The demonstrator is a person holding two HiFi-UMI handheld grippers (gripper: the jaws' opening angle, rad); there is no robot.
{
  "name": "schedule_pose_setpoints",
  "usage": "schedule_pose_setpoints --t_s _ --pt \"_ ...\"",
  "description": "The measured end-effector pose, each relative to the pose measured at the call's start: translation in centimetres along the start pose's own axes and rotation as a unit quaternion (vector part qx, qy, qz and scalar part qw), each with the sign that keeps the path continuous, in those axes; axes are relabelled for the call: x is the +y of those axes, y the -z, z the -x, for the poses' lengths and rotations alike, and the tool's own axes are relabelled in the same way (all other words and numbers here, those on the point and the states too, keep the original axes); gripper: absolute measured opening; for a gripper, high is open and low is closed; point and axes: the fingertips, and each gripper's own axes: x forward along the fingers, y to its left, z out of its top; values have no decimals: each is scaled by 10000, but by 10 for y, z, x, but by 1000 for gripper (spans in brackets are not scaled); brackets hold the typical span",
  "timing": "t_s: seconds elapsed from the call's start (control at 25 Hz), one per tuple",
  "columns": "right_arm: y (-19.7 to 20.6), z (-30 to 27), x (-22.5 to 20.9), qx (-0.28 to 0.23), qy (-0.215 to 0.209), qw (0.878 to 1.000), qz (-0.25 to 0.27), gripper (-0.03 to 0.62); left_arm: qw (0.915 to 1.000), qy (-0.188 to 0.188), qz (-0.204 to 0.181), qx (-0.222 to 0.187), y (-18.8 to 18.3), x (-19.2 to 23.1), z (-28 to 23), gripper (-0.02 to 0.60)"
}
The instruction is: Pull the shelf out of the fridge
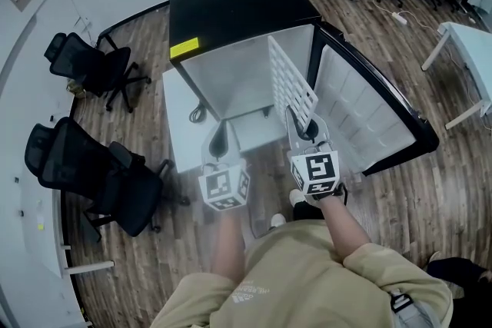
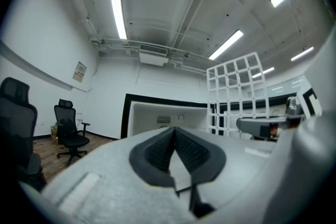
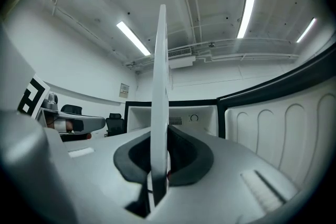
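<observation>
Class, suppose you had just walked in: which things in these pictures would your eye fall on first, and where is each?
The white grid shelf stands on edge, clamped in the right hand-held gripper in front of the black fridge. The fridge's door hangs wide open to the right. The left hand-held gripper, shut on nothing, is beside the right one.

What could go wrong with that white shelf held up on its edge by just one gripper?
1. The right gripper is clamped on only one edge of the shelf, which stands tall above it. It might tip or slip out of that narrow grip.
2. The open fridge door is close on the shelf's right, so a swing could knock against it.
3. The left gripper is shut and empty, so it offers the shelf no support.
</observation>
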Motion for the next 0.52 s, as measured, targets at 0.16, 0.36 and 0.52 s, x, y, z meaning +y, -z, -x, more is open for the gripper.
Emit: schedule_pose_setpoints --t_s 0.16,0.36,0.52 --pt "3 -1 0 30 -39 10000 -21 21 10000 84 10 22 3 -7 -7 2" --pt "6 -3 -2 42 -93 9998 -186 21 9998 179 88 70 7 -15 -14 2" --pt "10 -8 -7 39 -174 9982 -568 21 9984 393 293 286 19 -23 -22 2"
